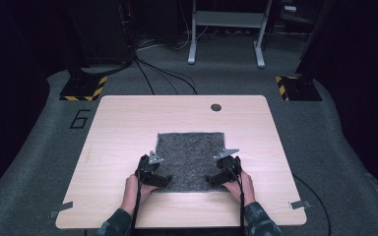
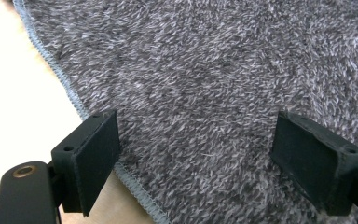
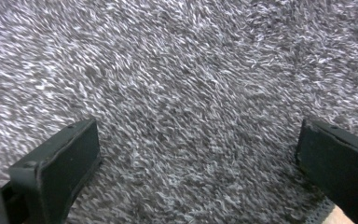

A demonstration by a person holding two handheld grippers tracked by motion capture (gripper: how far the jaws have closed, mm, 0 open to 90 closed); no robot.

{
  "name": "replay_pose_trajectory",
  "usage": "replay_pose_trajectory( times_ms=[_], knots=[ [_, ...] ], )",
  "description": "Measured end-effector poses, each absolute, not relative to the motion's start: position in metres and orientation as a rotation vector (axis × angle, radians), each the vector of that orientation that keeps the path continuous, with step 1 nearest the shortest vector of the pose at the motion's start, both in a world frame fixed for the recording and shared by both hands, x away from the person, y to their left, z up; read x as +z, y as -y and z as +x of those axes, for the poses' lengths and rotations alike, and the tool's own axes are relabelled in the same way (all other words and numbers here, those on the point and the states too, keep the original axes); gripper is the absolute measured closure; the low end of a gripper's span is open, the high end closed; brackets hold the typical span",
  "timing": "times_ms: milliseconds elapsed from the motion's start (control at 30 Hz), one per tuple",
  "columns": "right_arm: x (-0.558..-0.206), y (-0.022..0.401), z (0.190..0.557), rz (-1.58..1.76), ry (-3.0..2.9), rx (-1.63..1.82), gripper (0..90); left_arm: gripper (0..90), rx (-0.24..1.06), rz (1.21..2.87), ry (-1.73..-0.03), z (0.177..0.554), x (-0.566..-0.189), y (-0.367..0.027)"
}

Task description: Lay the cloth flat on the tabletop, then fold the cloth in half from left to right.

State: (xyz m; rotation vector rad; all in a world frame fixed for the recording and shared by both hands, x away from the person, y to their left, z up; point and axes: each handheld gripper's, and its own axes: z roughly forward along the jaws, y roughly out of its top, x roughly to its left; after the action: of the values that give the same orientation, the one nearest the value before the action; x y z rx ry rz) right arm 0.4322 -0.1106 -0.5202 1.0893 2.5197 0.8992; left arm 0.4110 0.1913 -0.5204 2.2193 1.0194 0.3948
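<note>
Your grey towel [image 1: 191, 160] lies flat toward the table's [image 1: 118, 128] near edge. Both hand-held grippers, left [image 1: 163, 180] and right [image 1: 211, 179], stand wide over its near corners. It looks soft and limp: pinch the stitched hem.

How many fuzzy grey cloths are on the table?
1. The fuzzy grey cloth lies flat in the middle of the table, toward the near edge, between the left hand-held gripper and the right hand-held gripper. None seems hidden.
</note>
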Motion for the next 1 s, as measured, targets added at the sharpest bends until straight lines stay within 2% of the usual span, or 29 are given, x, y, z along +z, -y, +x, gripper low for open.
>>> replay_pose_trajectory(
  times_ms=[267, 333, 533, 700, 767, 1000],
  knots=[
    [-0.521, 0.113, 0.418, 1.09, -2.508, 0.883, 0.0, 15.2, 0.38, 2.198, -1.001, 0.396, -0.521, -0.19],
    [-0.521, 0.116, 0.411, 1.097, -2.502, 0.916, 0.0, 14.3, 0.322, 2.17, -1.012, 0.394, -0.52, -0.194],
    [-0.51, 0.124, 0.406, 1.124, -2.446, 1.008, 0.0, 11.2, 0.261, 2.075, -1.067, 0.398, -0.511, -0.208],
    [-0.5, 0.118, 0.4, 1.087, -2.444, 1.033, 0.0, 11.1, 0.297, 2.067, -1.084, 0.406, -0.5, -0.218],
    [-0.497, 0.11, 0.398, 1.058, -2.465, 1.036, 0.0, 11.1, 0.254, 2.026, -1.104, 0.417, -0.496, -0.225],
    [-0.491, 0.089, 0.395, 1.014, -2.483, 1.081, 0.0, 9.8, 0.242, 2.002, -1.159, 0.442, -0.492, -0.23]
  ],
)
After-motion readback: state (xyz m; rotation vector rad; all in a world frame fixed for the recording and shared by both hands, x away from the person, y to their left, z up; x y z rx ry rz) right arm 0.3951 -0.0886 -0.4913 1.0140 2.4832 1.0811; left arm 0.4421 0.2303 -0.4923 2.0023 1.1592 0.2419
